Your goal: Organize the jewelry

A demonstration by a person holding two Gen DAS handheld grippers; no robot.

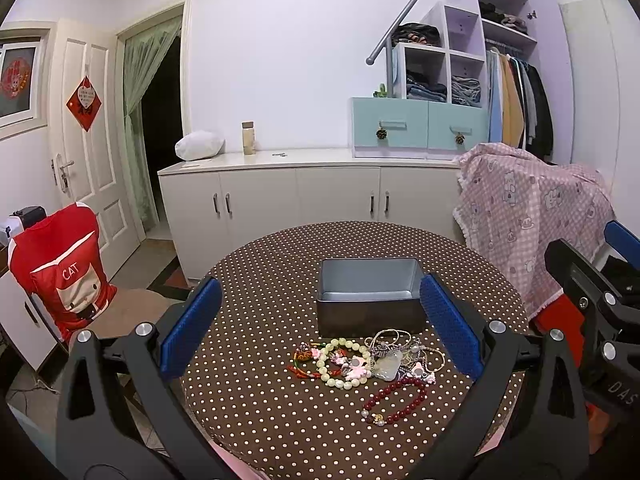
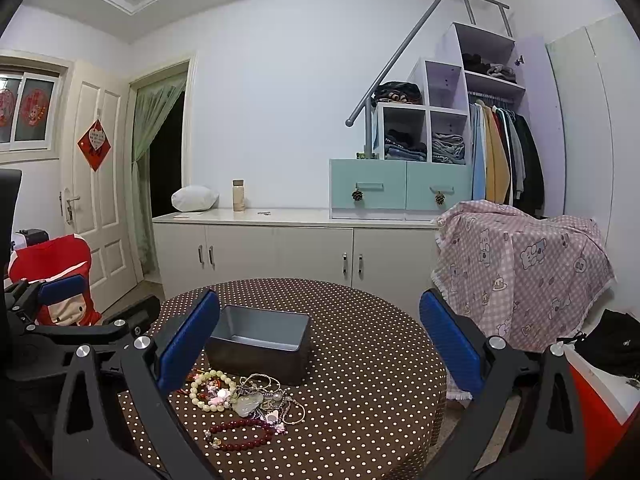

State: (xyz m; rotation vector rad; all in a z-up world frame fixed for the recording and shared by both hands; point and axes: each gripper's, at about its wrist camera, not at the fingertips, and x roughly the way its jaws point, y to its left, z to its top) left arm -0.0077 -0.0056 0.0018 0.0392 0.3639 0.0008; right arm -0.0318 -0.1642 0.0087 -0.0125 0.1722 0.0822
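Note:
A pile of jewelry (image 1: 370, 362) lies on the round polka-dot table (image 1: 260, 320), just in front of an open grey metal box (image 1: 370, 296). A dark red bead bracelet (image 1: 396, 400) lies nearest me, and a pale green bead bracelet (image 1: 340, 364) at the pile's left. My left gripper (image 1: 320, 320) is open and empty above the table, its blue pads either side of the box and pile. My right gripper (image 2: 320, 344) is open and empty. The box (image 2: 260, 340) and the jewelry (image 2: 244, 404) sit by its left pad.
A chair with a red cover (image 1: 60, 272) stands left of the table. A chair draped in a pink blanket (image 1: 532, 216) stands at the right. White cabinets (image 1: 296, 200) run along the back wall. The right gripper's body shows at the left wrist view's right edge (image 1: 592, 312).

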